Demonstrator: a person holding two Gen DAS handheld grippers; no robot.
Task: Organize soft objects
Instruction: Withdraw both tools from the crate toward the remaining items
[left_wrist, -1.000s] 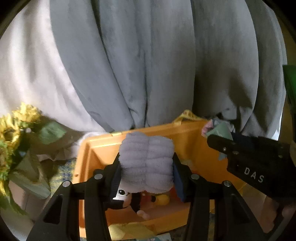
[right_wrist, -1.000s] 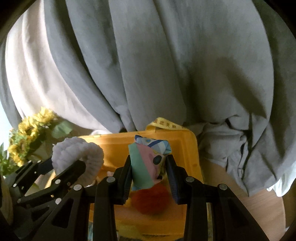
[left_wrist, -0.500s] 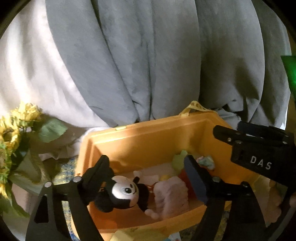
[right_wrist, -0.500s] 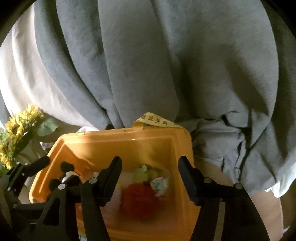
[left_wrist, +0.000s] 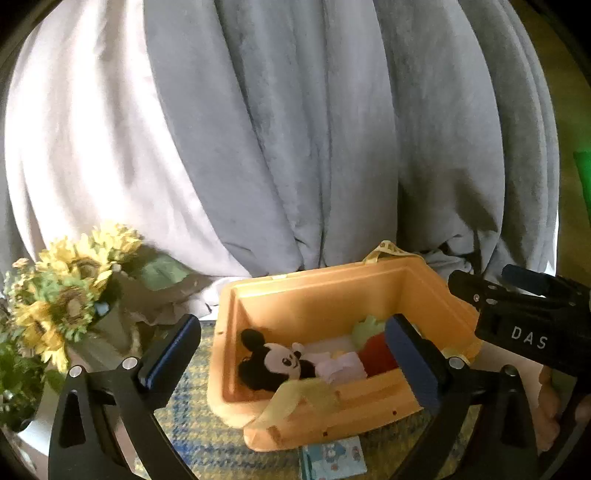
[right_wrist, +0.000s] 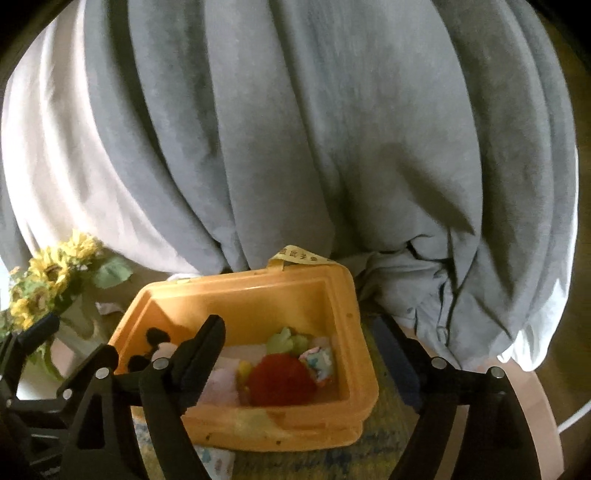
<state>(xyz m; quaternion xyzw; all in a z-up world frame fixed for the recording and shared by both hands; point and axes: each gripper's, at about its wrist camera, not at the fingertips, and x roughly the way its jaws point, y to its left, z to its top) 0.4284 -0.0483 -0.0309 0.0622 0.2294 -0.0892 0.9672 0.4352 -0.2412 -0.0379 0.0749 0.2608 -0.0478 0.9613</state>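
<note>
An orange plastic bin (left_wrist: 325, 291) (right_wrist: 258, 291) stands on a woven mat. Inside lie a black-and-white mouse plush (left_wrist: 275, 363), a pale lilac fluffy cloth (left_wrist: 343, 367) (right_wrist: 221, 384), a red plush ball (left_wrist: 376, 354) (right_wrist: 280, 382), a green soft piece (right_wrist: 284, 338) and a patterned cloth bundle (right_wrist: 319, 360). My left gripper (left_wrist: 291, 354) is open and empty, in front of and above the bin. My right gripper (right_wrist: 303, 350) is open and empty over the bin's front.
A yellow-green cloth (left_wrist: 295, 400) drapes over the bin's front rim. A patterned blue cloth (left_wrist: 334, 459) lies on the mat in front. A sunflower bouquet (left_wrist: 62, 291) (right_wrist: 48, 280) stands left. Grey and white draped fabric (left_wrist: 295, 129) fills the back.
Both grippers opened: the left dropped the lilac fluffy cloth and the right dropped the patterned bundle into the bin. Both then drew back and opened wider.
</note>
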